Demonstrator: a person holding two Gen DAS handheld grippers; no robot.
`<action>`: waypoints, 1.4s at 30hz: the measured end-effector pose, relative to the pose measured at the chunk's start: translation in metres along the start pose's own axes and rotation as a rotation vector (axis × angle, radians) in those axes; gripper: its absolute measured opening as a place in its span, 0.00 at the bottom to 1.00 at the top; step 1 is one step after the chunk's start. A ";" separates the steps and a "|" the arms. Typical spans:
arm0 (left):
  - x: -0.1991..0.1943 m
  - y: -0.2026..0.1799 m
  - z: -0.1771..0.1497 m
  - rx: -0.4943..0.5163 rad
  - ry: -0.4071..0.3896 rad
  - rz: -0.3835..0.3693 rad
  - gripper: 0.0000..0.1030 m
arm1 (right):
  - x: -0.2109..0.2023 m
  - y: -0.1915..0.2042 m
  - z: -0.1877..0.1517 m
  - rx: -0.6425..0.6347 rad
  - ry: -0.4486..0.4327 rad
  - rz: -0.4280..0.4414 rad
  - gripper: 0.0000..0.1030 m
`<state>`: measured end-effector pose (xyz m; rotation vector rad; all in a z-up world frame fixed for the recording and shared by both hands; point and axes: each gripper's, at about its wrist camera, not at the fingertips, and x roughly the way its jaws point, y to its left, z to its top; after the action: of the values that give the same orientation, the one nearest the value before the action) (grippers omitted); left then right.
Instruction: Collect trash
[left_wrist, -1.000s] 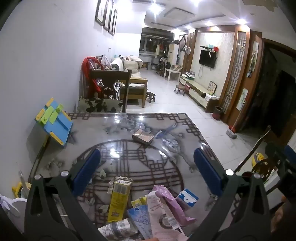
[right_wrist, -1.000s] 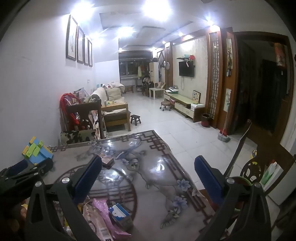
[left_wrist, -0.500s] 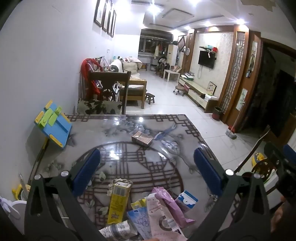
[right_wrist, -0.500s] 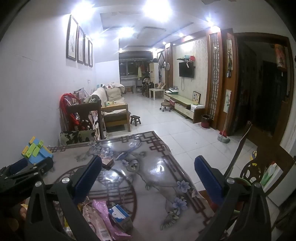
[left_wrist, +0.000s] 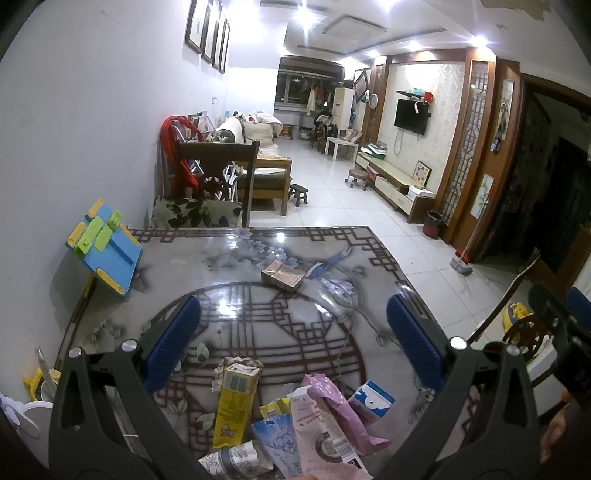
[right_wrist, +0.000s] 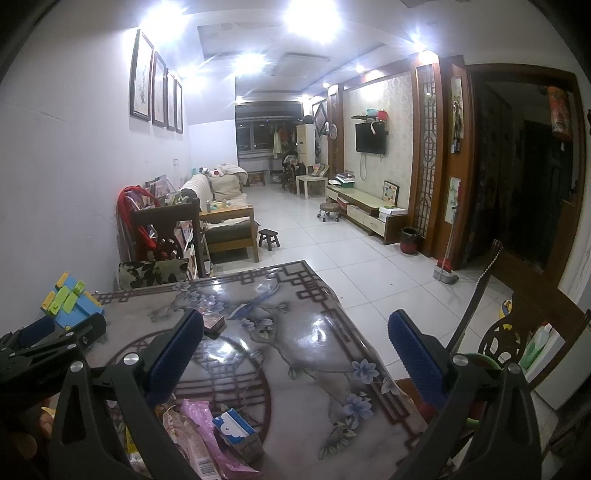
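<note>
- Left gripper (left_wrist: 293, 341): wide open, holding nothing, above the surface (left_wrist: 258, 302).
- Right gripper (right_wrist: 295, 347): wide open, holding nothing.
- Trash pile (left_wrist: 295, 417): near edge, including yellow carton (left_wrist: 234, 402), pink wrapper (left_wrist: 340, 410), blue-white carton (left_wrist: 371, 400).
- Small box (left_wrist: 282, 275): farther back, well apart.
- Blue stand (left_wrist: 107, 247): far left.

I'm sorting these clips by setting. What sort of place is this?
Most likely a home's combined living and dining room: a wall-mounted TV above a low cabinet, a sofa by the wall, and a patterned dining table strewn with snack wrappers.
</note>
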<state>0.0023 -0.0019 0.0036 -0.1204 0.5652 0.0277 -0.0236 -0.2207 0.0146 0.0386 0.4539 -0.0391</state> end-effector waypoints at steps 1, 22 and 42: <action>0.000 0.000 0.000 0.000 0.000 0.001 0.96 | 0.000 0.000 0.000 0.000 0.000 0.000 0.94; 0.005 -0.001 -0.001 0.005 0.003 -0.011 0.96 | 0.001 0.000 0.000 0.001 0.008 0.006 0.94; 0.011 -0.003 -0.007 0.044 -0.063 0.050 0.96 | 0.002 -0.010 0.001 0.003 0.004 -0.033 0.94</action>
<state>0.0086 -0.0056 -0.0079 -0.0628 0.5059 0.0676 -0.0216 -0.2304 0.0139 0.0342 0.4584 -0.0726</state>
